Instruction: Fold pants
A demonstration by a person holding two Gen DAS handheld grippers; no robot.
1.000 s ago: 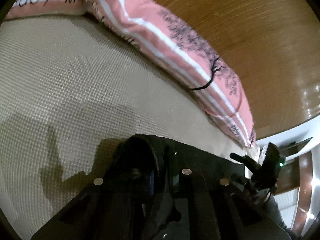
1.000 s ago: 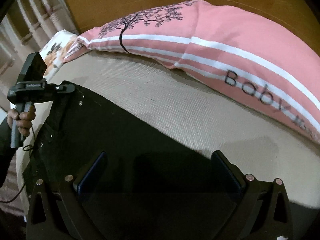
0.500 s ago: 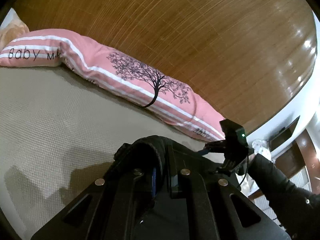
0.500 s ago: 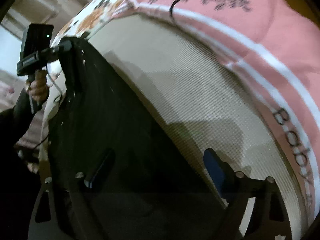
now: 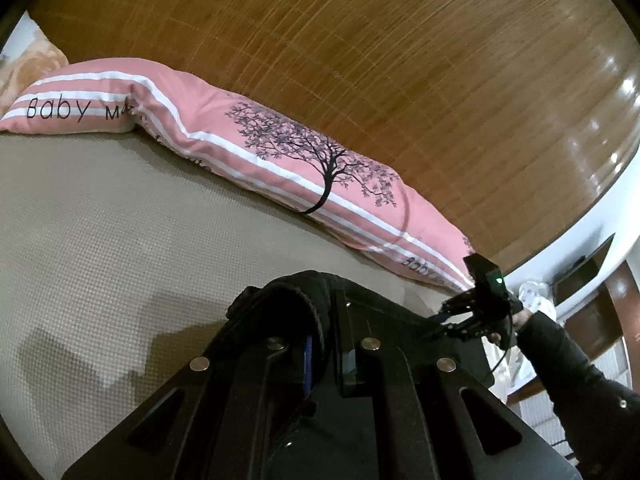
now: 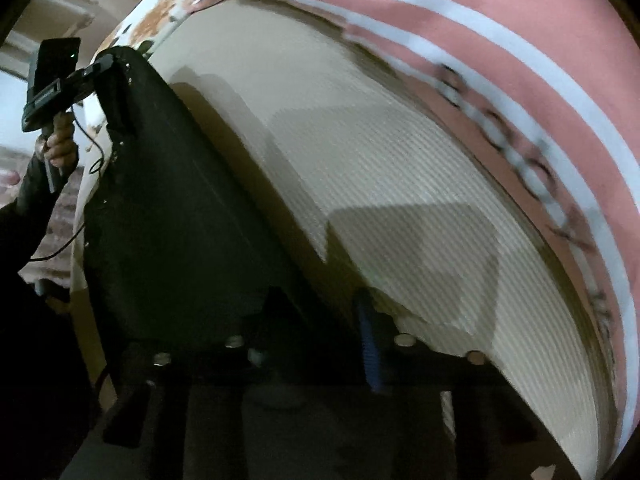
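Note:
The black pants [image 5: 384, 320] hang stretched between my two grippers above a beige bed [image 5: 120, 248]. My left gripper [image 5: 326, 344] is shut on a bunched corner of the pants at the waist. In the right wrist view the pants [image 6: 172, 220] run as a dark sheet from the left gripper [image 6: 96, 76] at upper left down to my right gripper [image 6: 320, 320], whose jaws have closed on the fabric edge. The right gripper also shows in the left wrist view [image 5: 452, 312], held by a hand in a black sleeve.
A long pink pillow [image 5: 280, 160] with white stripes and a tree print lies along the bed's far edge, also in the right wrist view [image 6: 520, 40]. A wooden headboard [image 5: 360, 40] rises behind it. A floral pillow [image 6: 168, 20] lies at the bed's corner.
My right gripper closed from wide open onto the pants edge. Both grippers lifted and tilted, raising the pants off the bed; the views swung upward.

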